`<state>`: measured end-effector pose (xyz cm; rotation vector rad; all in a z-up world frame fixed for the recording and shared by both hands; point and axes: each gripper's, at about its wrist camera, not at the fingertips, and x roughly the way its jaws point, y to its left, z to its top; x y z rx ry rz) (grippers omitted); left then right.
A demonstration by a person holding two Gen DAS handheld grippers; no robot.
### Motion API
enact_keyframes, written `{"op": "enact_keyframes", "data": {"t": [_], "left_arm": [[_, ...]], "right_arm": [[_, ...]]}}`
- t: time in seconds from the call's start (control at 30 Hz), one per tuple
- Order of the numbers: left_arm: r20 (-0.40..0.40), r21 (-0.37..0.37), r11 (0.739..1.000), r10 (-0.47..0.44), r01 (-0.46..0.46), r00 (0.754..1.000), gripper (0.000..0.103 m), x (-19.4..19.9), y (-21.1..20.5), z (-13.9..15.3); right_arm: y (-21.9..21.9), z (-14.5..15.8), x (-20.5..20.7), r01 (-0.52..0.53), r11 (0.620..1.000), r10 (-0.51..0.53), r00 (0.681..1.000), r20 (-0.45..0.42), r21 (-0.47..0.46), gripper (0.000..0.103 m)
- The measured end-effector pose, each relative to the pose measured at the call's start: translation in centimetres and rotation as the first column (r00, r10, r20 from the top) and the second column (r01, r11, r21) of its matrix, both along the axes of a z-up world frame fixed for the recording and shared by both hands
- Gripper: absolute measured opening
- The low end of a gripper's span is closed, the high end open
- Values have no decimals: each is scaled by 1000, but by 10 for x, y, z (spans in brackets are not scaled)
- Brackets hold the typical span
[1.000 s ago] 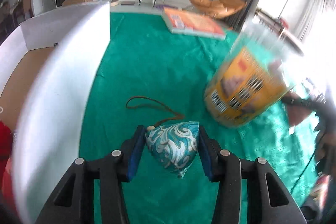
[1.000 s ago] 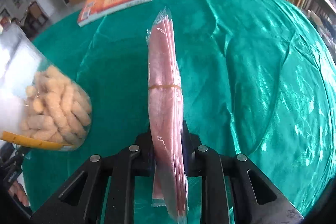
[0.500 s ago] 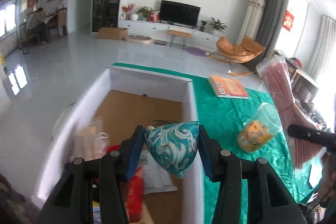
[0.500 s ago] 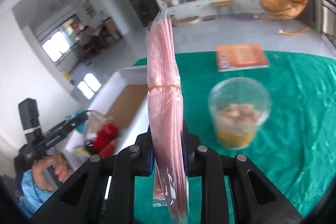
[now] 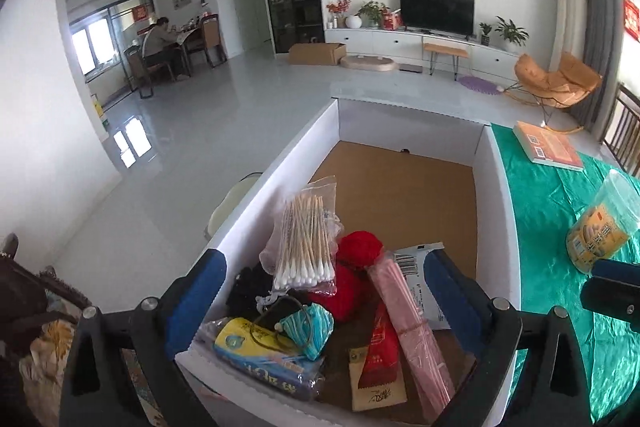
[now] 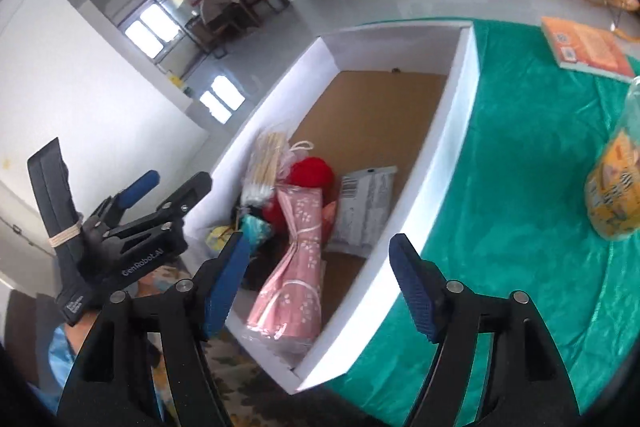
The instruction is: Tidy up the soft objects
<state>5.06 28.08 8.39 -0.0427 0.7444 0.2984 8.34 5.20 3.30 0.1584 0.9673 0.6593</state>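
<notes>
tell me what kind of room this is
Most likely a home living room: a flat TV on a low white cabinet, an orange lounge chair, and a person at a dining table farther back.

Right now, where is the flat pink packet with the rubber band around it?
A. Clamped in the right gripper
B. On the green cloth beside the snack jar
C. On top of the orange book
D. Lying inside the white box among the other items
D. The pink packet lies inside the white box, next to the red yarn, while the right gripper stands open and empty above it.
</notes>
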Motion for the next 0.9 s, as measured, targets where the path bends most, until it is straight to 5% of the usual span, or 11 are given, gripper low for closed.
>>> {"op": "enact_keyframes", "data": {"t": [0.5,0.9], "left_arm": [[-90,87,995,61,-54,994,99,-13,-17,-12],[-97,103,992,81,-71,992,99,-16,-9,-14]], "right_arm": [[27,-6,3,-16,971,43,993,110,-238,76],[50,-9,-5,-61,950,107,985,138,-306,76]]}}
